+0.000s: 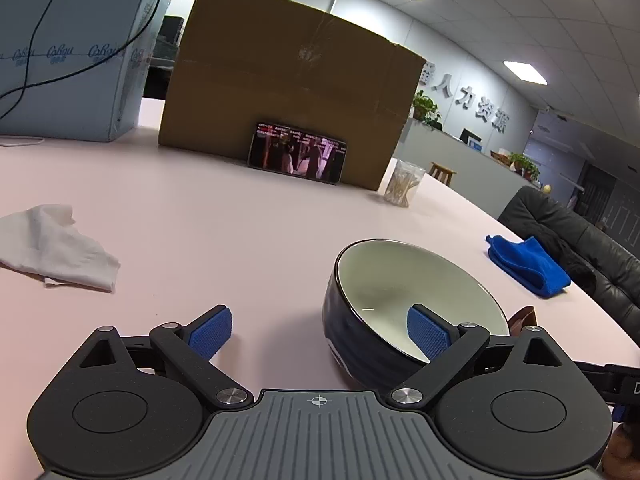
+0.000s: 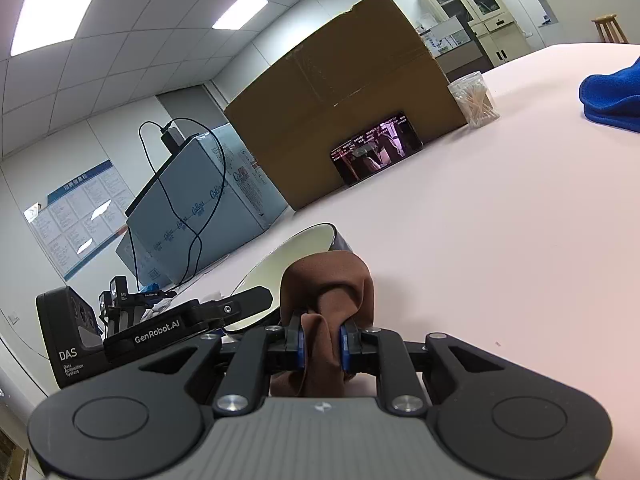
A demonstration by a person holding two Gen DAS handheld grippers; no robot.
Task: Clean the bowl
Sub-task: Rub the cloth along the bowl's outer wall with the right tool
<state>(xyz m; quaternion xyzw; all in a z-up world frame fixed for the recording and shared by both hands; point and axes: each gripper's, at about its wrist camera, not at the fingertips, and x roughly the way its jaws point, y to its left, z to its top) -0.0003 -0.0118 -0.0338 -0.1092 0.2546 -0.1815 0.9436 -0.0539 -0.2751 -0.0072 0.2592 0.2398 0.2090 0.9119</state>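
Pale pink table [image 1: 240, 220] fills both views. Left gripper [image 1: 320, 334] fingers stand wide, one finger inside the dark bowl [image 1: 352, 320], neither pad visibly pressing its wall. Right gripper [image 2: 322, 346] fingers pinch a brown cloth [image 2: 328, 280] beside the bowl's rim. Farther off: white tissue [image 1: 56, 248], blue cloth [image 1: 528, 264], cardboard box [image 1: 288, 80].
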